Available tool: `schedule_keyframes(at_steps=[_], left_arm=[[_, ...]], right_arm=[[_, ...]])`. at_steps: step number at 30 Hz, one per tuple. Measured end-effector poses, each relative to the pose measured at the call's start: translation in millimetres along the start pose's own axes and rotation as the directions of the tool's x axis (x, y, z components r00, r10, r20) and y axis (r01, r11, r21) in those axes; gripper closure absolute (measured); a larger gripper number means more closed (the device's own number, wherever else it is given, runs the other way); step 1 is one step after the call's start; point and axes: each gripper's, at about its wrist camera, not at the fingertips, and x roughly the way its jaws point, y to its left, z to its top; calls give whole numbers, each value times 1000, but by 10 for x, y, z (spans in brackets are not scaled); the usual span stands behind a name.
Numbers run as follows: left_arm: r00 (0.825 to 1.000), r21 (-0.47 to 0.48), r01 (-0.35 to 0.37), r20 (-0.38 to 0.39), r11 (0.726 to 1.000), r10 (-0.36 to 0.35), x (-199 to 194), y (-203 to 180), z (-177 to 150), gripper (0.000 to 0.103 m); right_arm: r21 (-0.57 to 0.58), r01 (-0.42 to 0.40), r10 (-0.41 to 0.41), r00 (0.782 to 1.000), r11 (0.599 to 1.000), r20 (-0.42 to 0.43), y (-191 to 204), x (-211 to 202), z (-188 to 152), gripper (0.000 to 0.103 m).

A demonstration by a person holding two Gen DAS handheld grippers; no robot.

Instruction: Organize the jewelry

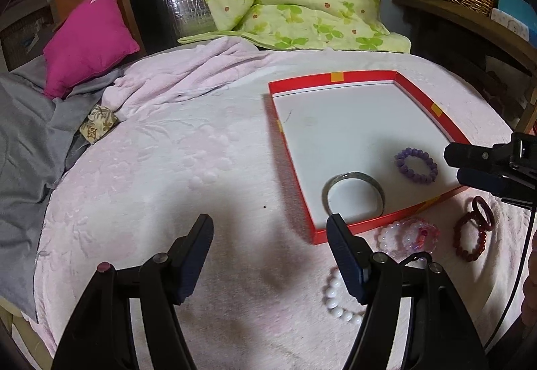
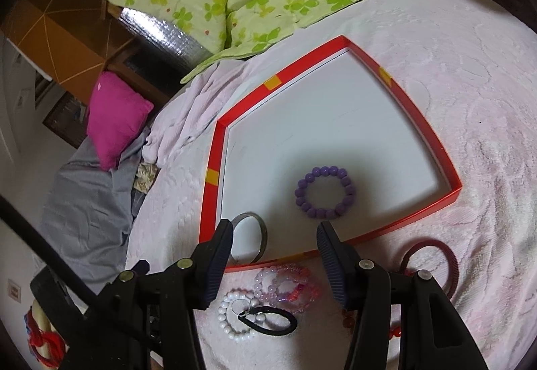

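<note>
Both jaws stand open, empty; left gripper (image 1: pixel 270 229) and right gripper (image 2: pixel 275 235) hover near the tray (image 2: pixel 419 115); purple bracelet (image 2: pixel 325 193) and bangle (image 1: pixel 352 192) lie inside; we'd next straddle one loose bracelet (image 2: pixel 285 282), closing gently.

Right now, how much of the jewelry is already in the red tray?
Done: the purple bead bracelet and the silver bangle lie in the red tray. In hand: nothing; both hand-held grippers are empty. Left: the white pearl bracelet, pink bracelets, dark red bangle on the blanket.
</note>
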Motion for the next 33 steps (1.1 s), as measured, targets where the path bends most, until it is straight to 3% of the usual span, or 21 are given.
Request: schedule_keyframes(at_steps=[19, 28, 33], left_arm=[[1000, -2, -23, 9, 1000, 23, -95, 171, -64, 32], [1000, 4, -31, 3, 1000, 31, -100, 154, -74, 32], [1000, -14, -23, -16, 1000, 23, -74, 149, -105, 32]], right_arm=[[-126, 12, -18, 999, 992, -47, 291, 141, -146, 47], [-177, 46, -51, 998, 983, -27, 210, 27, -160, 47], [-145, 56, -56, 998, 988, 7, 24, -175, -130, 47]])
